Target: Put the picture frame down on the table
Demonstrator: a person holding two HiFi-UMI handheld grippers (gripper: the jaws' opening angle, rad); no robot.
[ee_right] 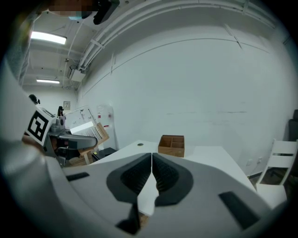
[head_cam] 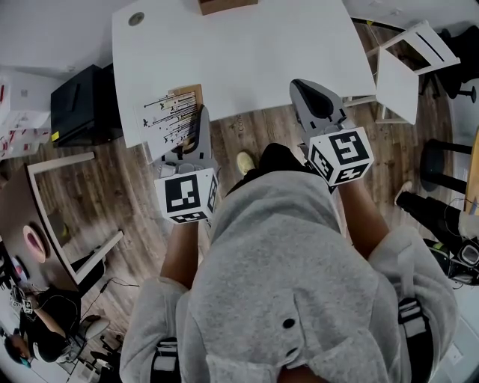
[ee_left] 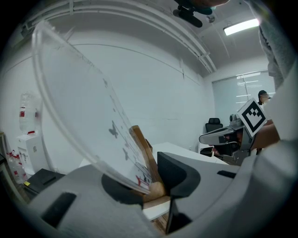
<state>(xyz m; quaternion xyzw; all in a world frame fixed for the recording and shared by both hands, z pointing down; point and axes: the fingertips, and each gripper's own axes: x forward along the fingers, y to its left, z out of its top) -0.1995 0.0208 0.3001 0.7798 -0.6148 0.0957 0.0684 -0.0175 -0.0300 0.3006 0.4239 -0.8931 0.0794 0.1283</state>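
Observation:
The picture frame has a white print with thin black lines, a clear pane and a wooden back. It stands at the near left corner of the white table. My left gripper is shut on its lower edge. In the left gripper view the pane and wooden back rise steeply from the left gripper. I cannot tell whether the frame touches the table. My right gripper is shut and empty at the table's near edge; in the right gripper view its pads meet.
A compartmented wooden box sits at the table's far edge. A white chair stands right of the table and a black case left of it. Another person sits at lower left.

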